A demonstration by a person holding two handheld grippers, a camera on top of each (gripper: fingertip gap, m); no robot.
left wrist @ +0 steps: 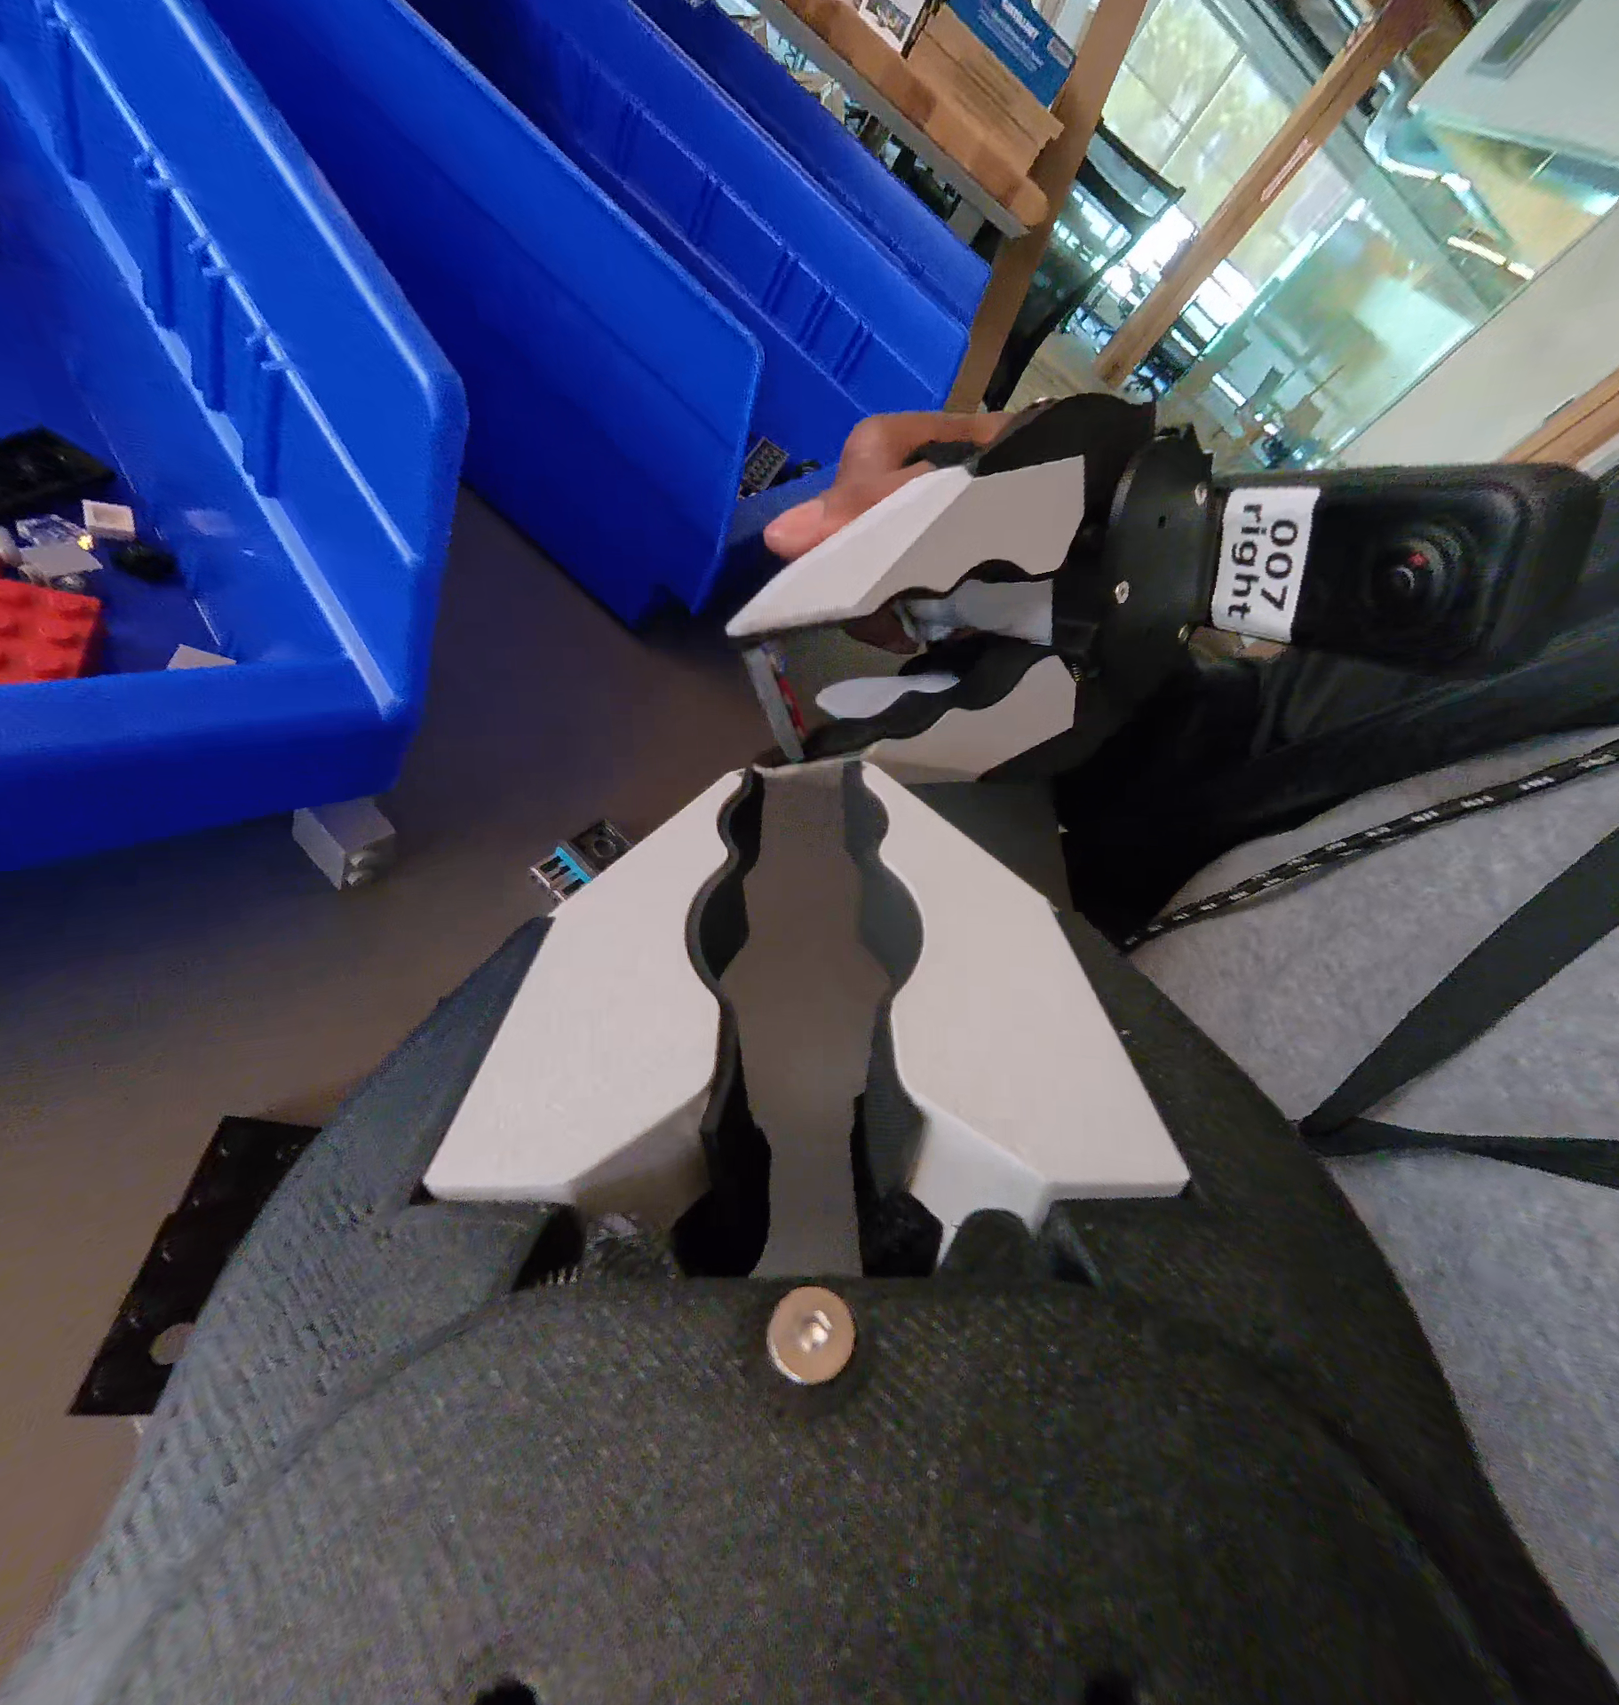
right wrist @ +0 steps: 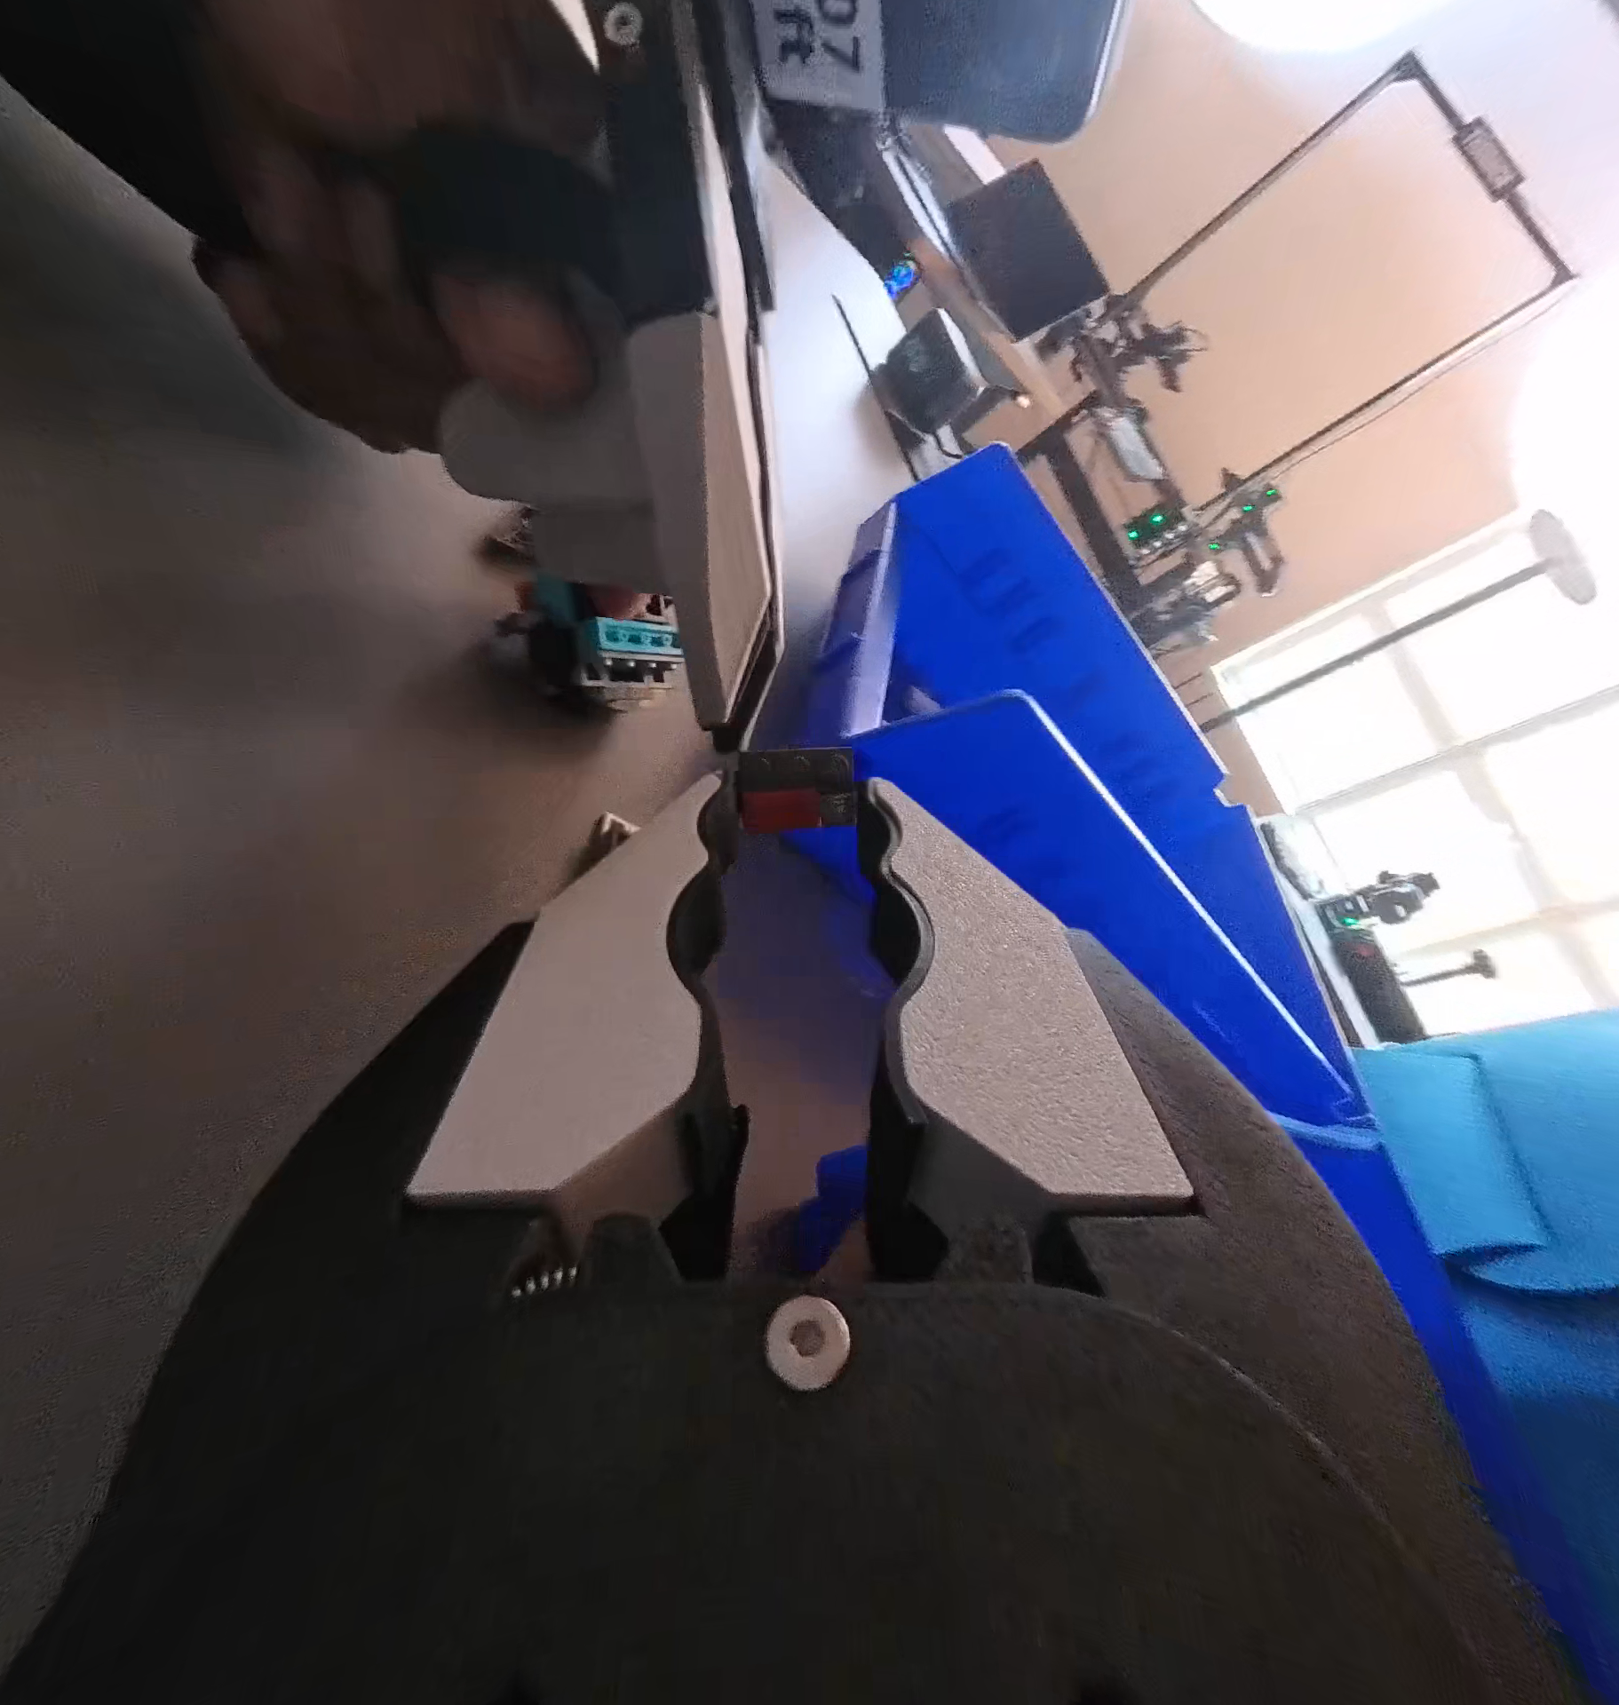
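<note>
1. Between your right gripper (right wrist: pixel 796 793) tips sits a small grey-and-red brick stack (right wrist: pixel 794 801), pinched at its ends.
2. Your left gripper (left wrist: pixel 810 770) is spread and empty, tips just beside it.
3. That thin grip could let it twist out near the blue bins (left wrist: pixel 344 517).

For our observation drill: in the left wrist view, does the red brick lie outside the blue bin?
No, the red brick lies inside the blue bin, among other small pieces on its floor.

Each tool (left wrist: pixel 801 784) has white fingers (left wrist: pixel 602 996), wavy black pads, dark textured body, silver screw (left wrist: pixel 810 1347).
</note>
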